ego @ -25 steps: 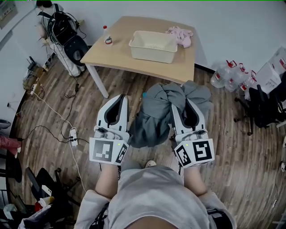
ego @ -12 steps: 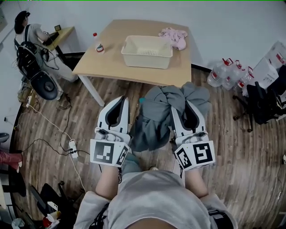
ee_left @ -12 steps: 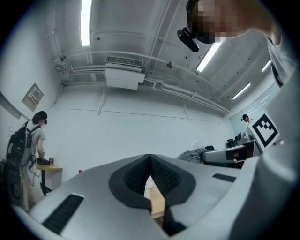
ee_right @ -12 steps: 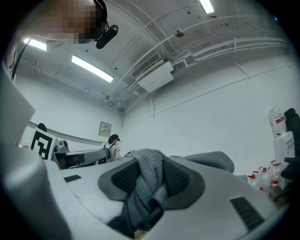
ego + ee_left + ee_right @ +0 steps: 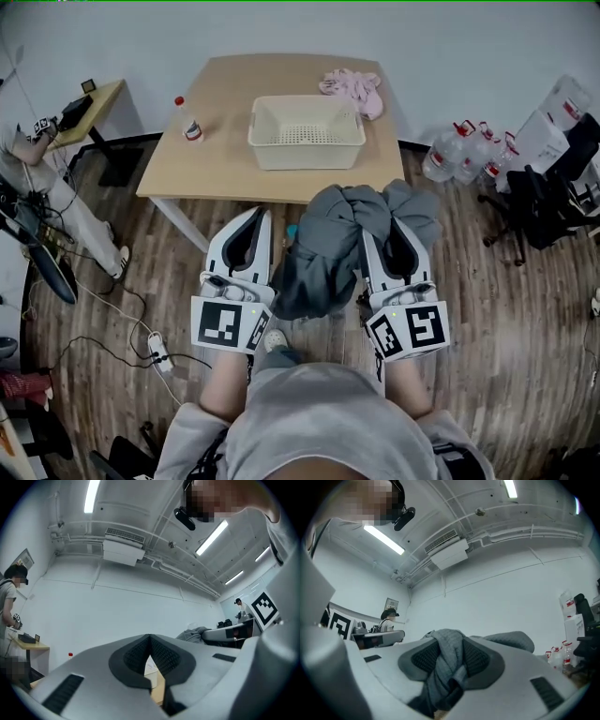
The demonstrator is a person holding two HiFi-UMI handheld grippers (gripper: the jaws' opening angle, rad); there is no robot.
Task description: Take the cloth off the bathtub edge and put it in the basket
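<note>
Right gripper (image 5: 450,663): fingers (image 5: 480,658) clamped on a grey cloth (image 5: 323,248), which bunches over them and hangs between the two grippers, above the wooden floor (image 5: 487,309).
Left gripper (image 5: 150,654): fingers (image 5: 129,658) closed tip to tip, nothing between them; just beside the cloth.
Basket (image 5: 307,155): cream, on the desk (image 5: 225,122) ahead, well apart from the cloth.
Also on the desk: a pink cloth (image 5: 352,86) behind the basket, a small bottle (image 5: 190,127) to its left.

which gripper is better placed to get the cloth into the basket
Right. The right gripper is clamped on the grey cloth, which hangs between the two grippers, and the basket sits on the table straight ahead. The left gripper is shut on nothing.
</note>
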